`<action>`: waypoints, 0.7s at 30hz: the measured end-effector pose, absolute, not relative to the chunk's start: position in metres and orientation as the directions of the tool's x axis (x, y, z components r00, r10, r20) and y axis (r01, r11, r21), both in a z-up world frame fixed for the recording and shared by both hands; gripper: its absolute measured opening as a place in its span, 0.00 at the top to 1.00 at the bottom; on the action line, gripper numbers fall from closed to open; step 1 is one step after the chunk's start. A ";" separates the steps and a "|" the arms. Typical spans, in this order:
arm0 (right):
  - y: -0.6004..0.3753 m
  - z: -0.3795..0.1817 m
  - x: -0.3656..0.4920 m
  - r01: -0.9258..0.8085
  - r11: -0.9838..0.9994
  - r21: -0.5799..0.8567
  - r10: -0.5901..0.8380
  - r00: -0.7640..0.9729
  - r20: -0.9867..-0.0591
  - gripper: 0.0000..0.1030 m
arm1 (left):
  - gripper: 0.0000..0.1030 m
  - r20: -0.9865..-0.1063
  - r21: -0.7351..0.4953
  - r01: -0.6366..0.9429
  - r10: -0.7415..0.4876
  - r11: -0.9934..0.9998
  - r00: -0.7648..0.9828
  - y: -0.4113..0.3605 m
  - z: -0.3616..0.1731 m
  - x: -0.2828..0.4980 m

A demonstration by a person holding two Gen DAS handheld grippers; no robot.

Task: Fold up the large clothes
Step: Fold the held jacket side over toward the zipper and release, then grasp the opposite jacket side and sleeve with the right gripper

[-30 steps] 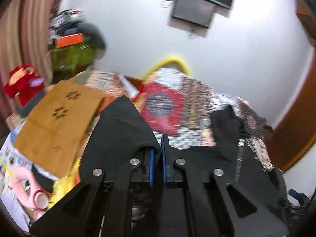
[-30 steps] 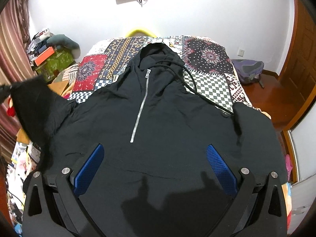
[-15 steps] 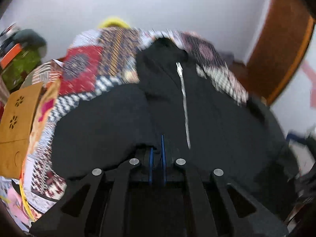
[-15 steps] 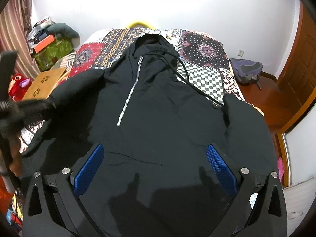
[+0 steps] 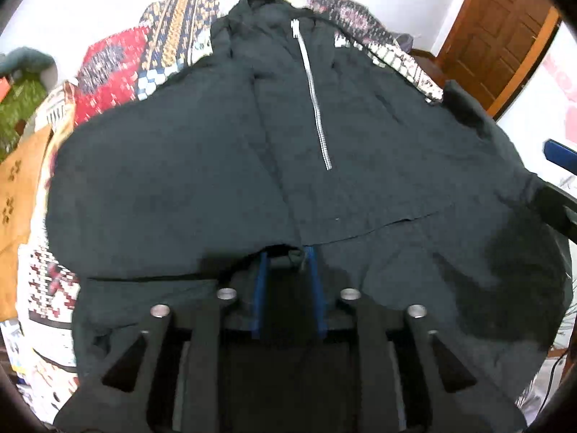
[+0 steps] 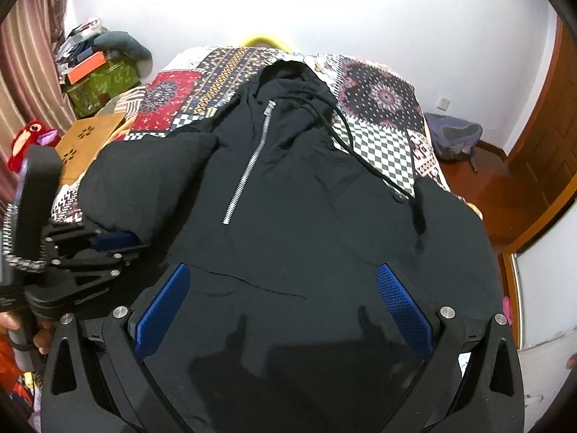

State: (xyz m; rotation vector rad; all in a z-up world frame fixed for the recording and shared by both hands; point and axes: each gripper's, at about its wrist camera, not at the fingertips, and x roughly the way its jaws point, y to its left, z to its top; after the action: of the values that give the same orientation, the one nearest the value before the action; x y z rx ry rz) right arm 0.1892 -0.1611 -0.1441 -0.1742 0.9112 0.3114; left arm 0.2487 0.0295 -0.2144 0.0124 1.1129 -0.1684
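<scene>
A large black hoodie point(image 6: 306, 216) with a silver half zip point(image 6: 249, 173) lies face up on a patchwork bedspread point(image 6: 378, 108). Its left sleeve point(image 5: 162, 187) is folded inward over the chest. My left gripper point(image 5: 286, 256) has its blue pads slightly apart, with the sleeve's cuff edge between them; from the right wrist view it point(image 6: 119, 241) sits at the hoodie's left side. My right gripper point(image 6: 283, 288) is wide open and empty, hovering above the hoodie's lower front. The right sleeve point(image 6: 443, 216) hangs over the bed's right edge.
A brown cardboard piece point(image 6: 86, 140) and a red plush toy point(image 6: 32, 137) lie left of the bed. A green box with clutter point(image 6: 101, 79) stands at the back left. A purple bag point(image 6: 454, 137) lies on the floor right, near a wooden door point(image 6: 555, 137).
My left gripper swung the left sleeve from out at the bed's left side inward onto the hoodie's chest, and its pads have parted slightly. The right gripper stayed open above the hem.
</scene>
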 end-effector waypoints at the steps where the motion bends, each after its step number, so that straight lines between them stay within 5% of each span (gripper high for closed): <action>1: -0.158 -0.143 0.189 -0.342 0.940 -0.021 0.192 0.576 -0.795 0.00 | 0.64 -0.882 -0.081 0.147 -0.139 0.986 0.450 0.034 -0.205 0.243; 6: -0.128 -0.132 0.189 -0.387 0.921 -0.045 0.209 0.588 -0.781 0.00 | 0.39 -0.812 -0.065 0.109 -0.116 0.992 0.572 0.065 -0.162 0.218; 21: 0.031 -0.151 0.185 -0.654 0.743 -0.142 0.301 0.516 -0.802 0.00 | 0.32 -0.717 0.009 -0.161 0.119 0.987 0.687 0.224 -0.129 0.173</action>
State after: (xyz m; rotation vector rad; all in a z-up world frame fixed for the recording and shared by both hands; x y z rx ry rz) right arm 0.1851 0.0313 -0.1511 -0.4635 0.8501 0.5985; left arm 0.1735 0.2243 -0.1287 -0.0561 0.7982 0.1567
